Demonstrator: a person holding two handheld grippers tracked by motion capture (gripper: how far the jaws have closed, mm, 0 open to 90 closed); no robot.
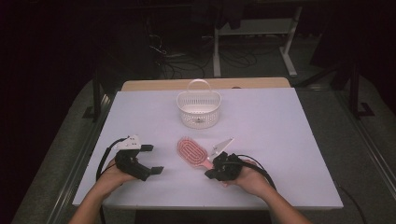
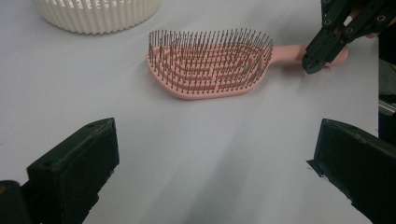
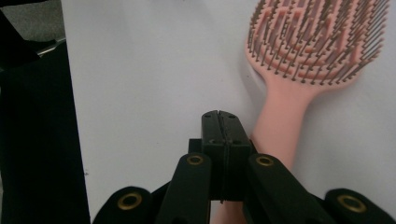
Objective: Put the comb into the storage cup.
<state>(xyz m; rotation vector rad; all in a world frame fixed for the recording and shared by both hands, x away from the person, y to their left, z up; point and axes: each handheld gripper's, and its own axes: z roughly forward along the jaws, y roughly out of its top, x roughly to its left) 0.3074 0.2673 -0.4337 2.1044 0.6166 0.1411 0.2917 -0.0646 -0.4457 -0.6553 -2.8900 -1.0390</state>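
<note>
Resting beside hairbrush [image 1: 191, 151] handle: right tool [image 1: 214, 169] pinched empty | left tool [image 1: 155, 159] wide | basket [image 1: 199, 108] beyond, well apart

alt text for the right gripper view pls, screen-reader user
The right gripper, its two black jaws pressed shut with nothing between them, sits just beside the handle of a pink hairbrush lying bristles-up on a white table. The brush head fans toward the upper right.
</note>
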